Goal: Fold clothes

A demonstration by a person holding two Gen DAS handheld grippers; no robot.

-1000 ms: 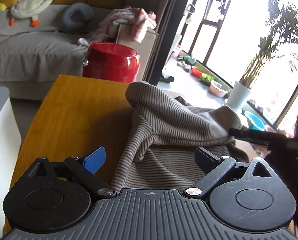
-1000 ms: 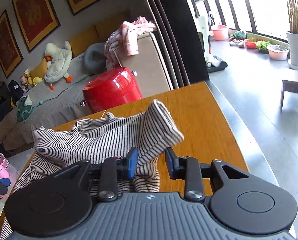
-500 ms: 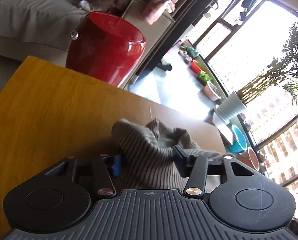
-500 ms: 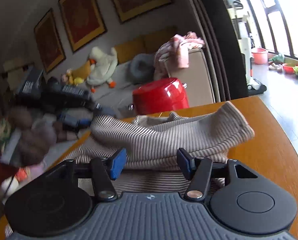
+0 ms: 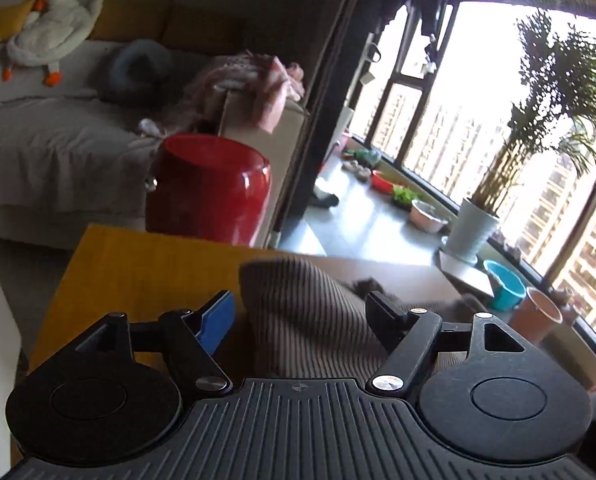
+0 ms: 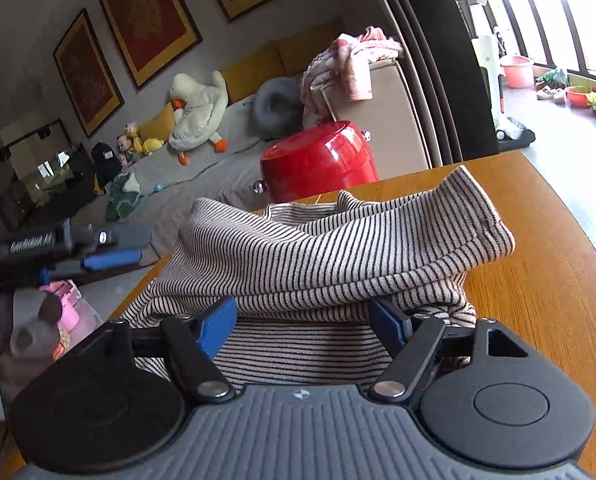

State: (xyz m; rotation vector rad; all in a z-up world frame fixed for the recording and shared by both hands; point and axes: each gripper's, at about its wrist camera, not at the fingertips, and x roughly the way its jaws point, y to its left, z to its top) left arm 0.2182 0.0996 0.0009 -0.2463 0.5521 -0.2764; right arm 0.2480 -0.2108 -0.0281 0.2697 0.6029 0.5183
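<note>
**Striped knit lies bunched on the table, both grippers letting go**

A warm orange wooden table [image 6: 538,280] carries the work. Nearest, the right gripper [image 6: 304,326] is seen with jaws opening, the beige black-striped knit garment [image 6: 338,248] between them but unpressed. The left gripper [image 5: 300,312] is likewise opening, a fold lying between its pads. The cloth is judged soft, light and limp; hems or corners are best taken. Farther off, a glossy red round bin [image 6: 318,164] stands; its contents cannot be seen.
</note>
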